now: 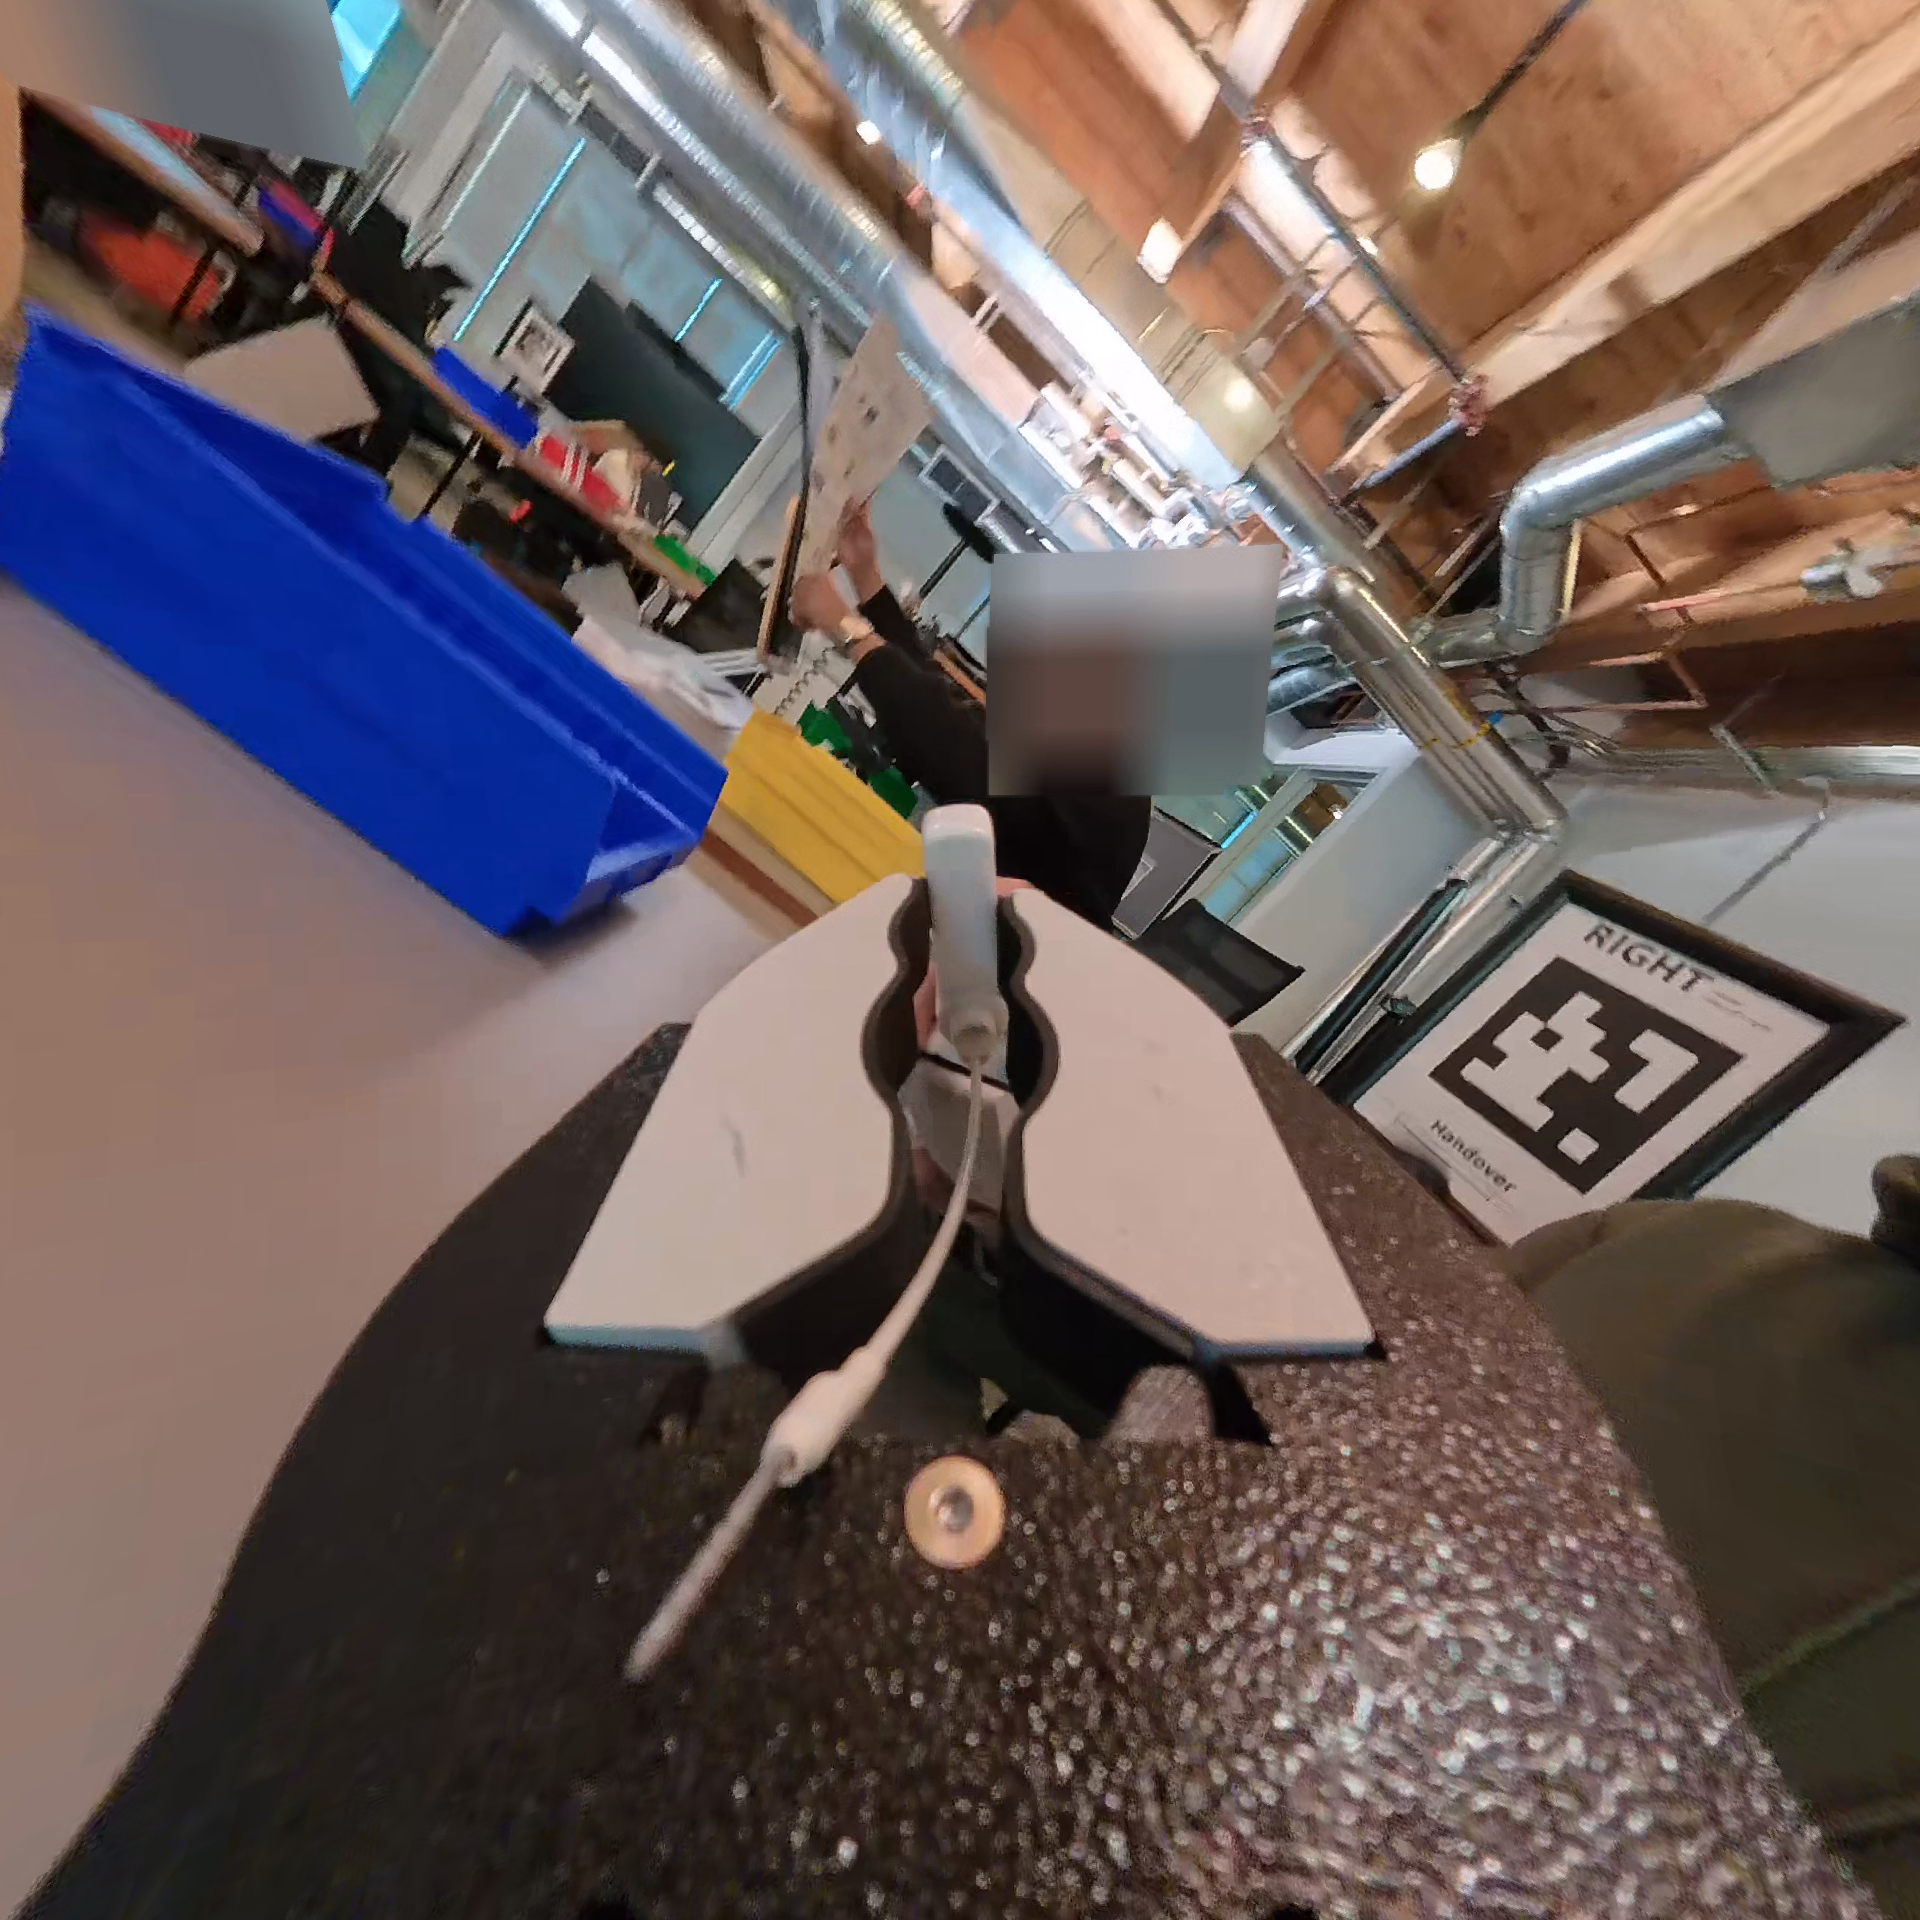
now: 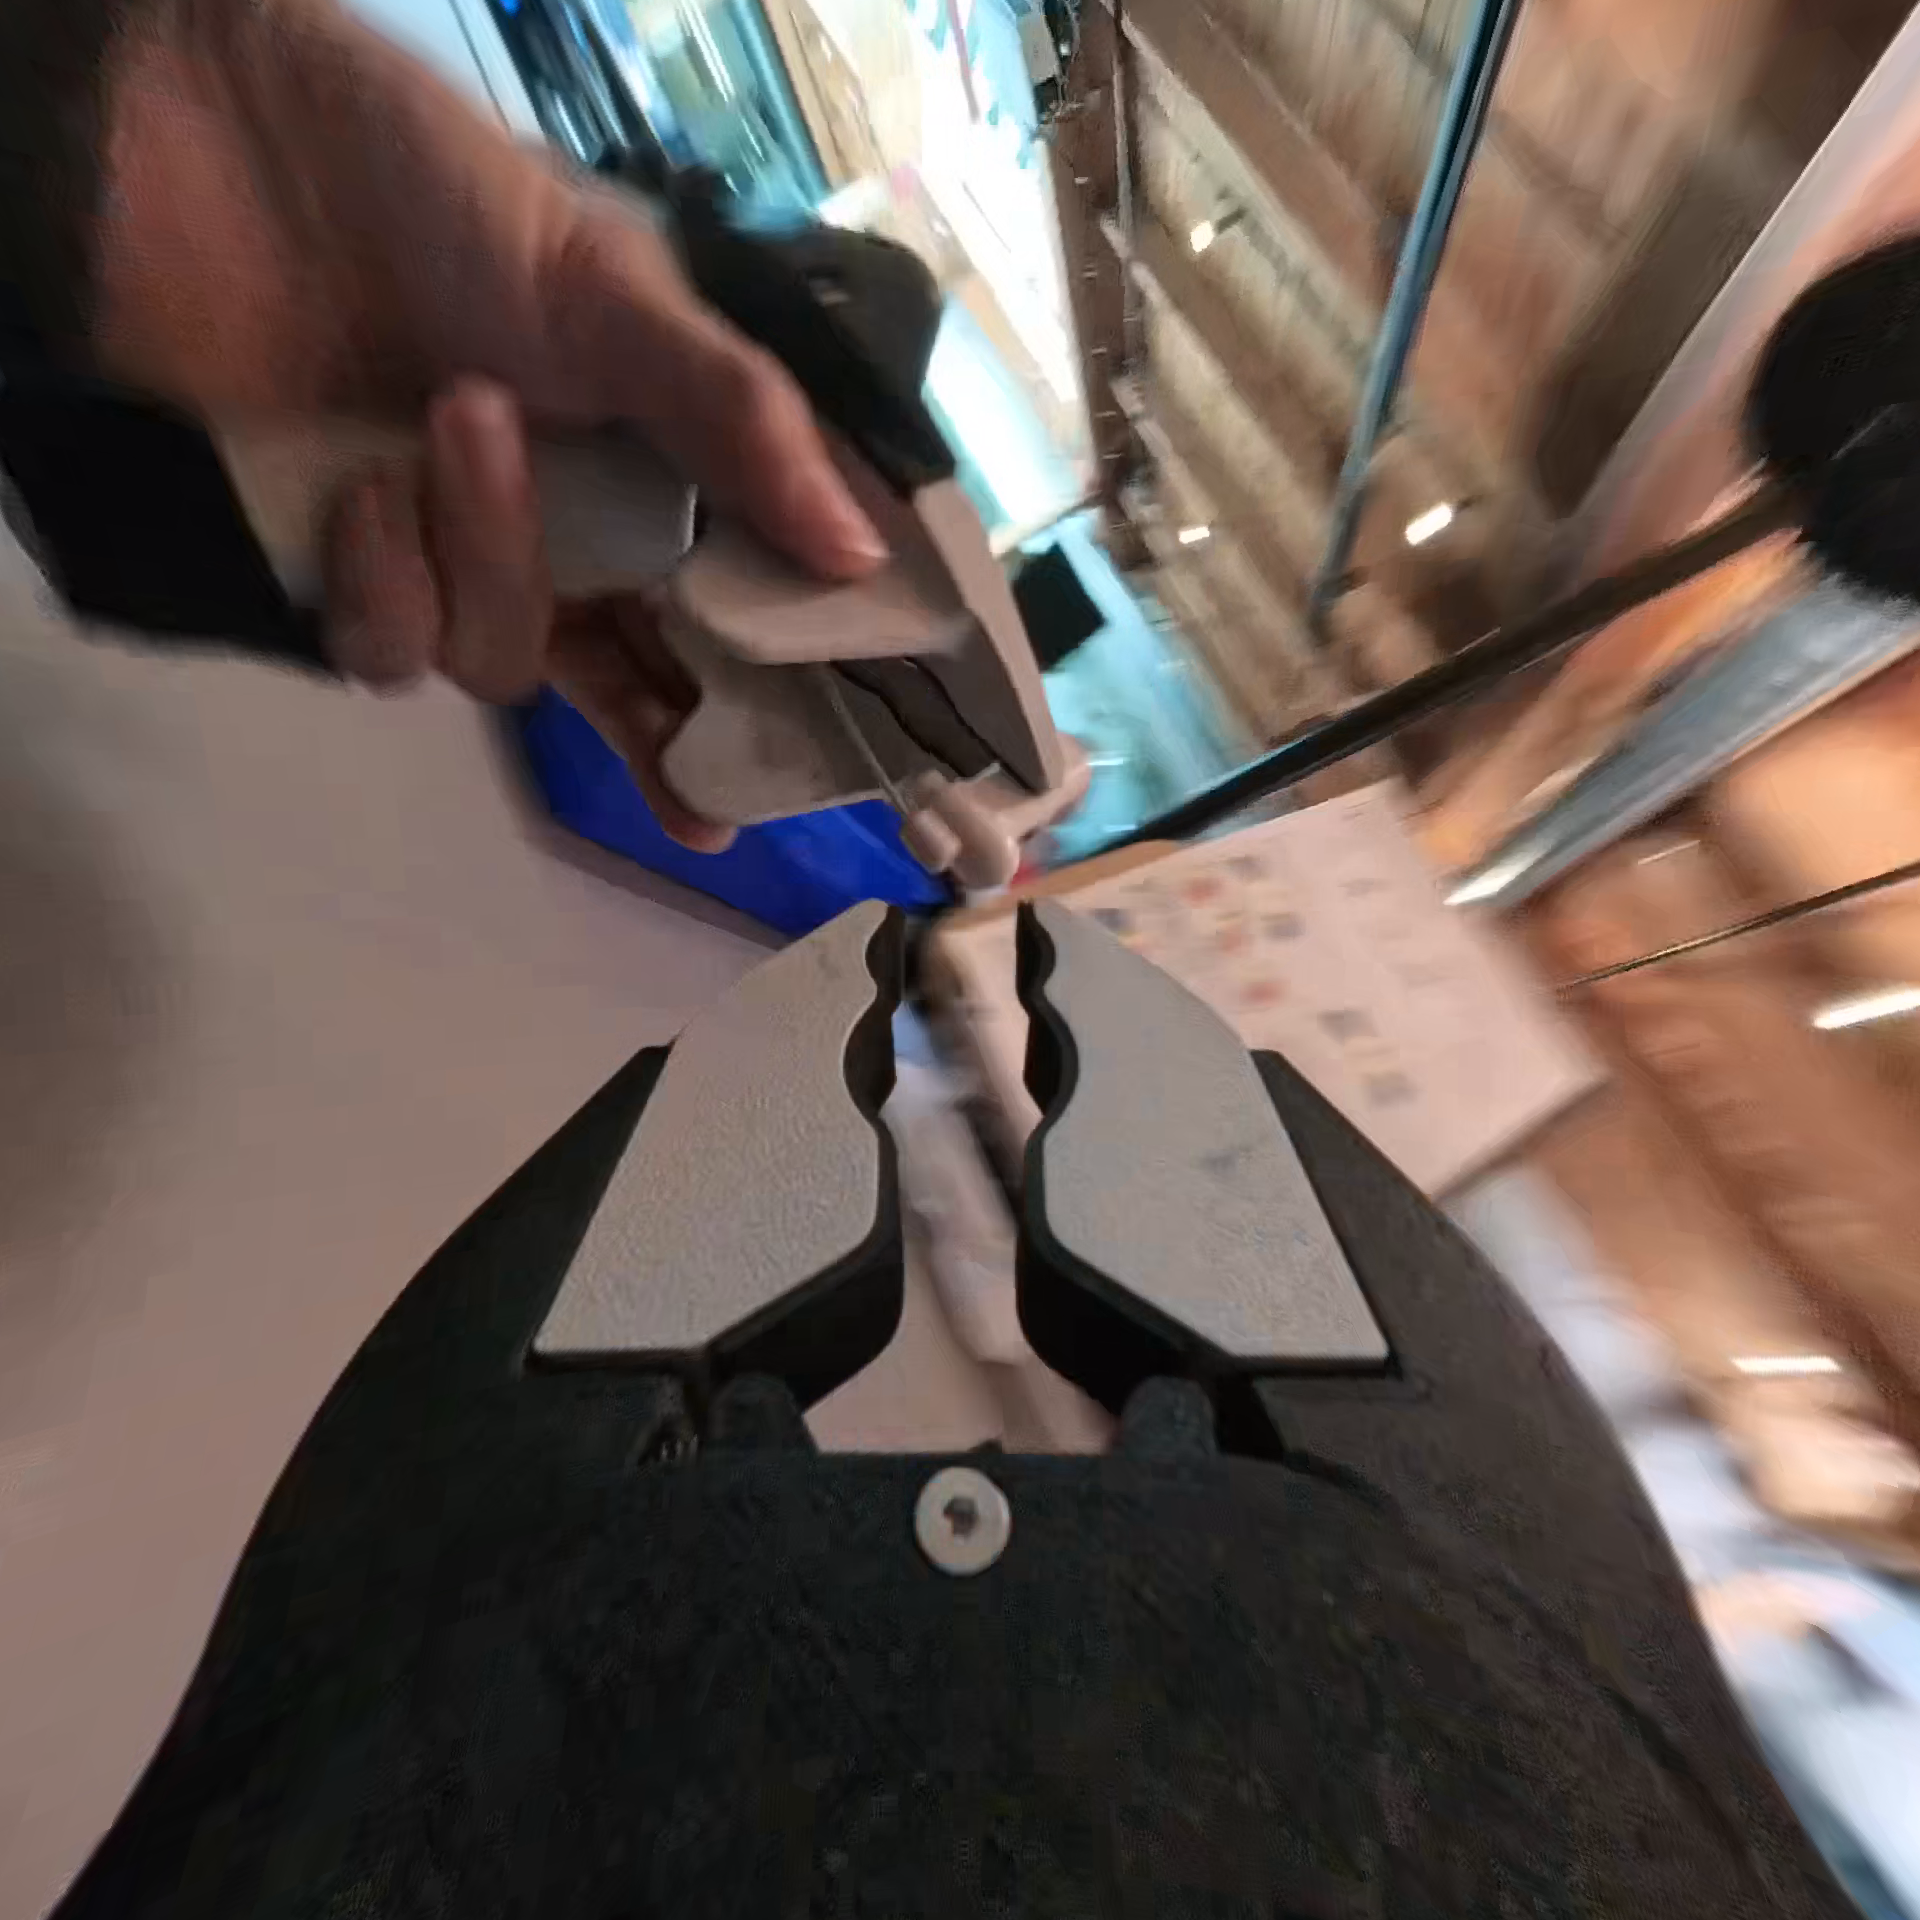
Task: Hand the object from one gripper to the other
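The object is a small white adapter with a thin white cable that ends in a plug. My left gripper is shut on the adapter body, which sticks out past the fingertips; the cable hangs back over the gripper body. In the blurred right wrist view a hand holds the left gripper at the upper left, with the adapter at its tips. My right gripper is slightly open and empty, its tips just below the adapter and not touching it.
A blue bin and a yellow bin stand on the pale table. A person stands beyond the table. A framed marker board is at the right. An olive sleeve is at the lower right.
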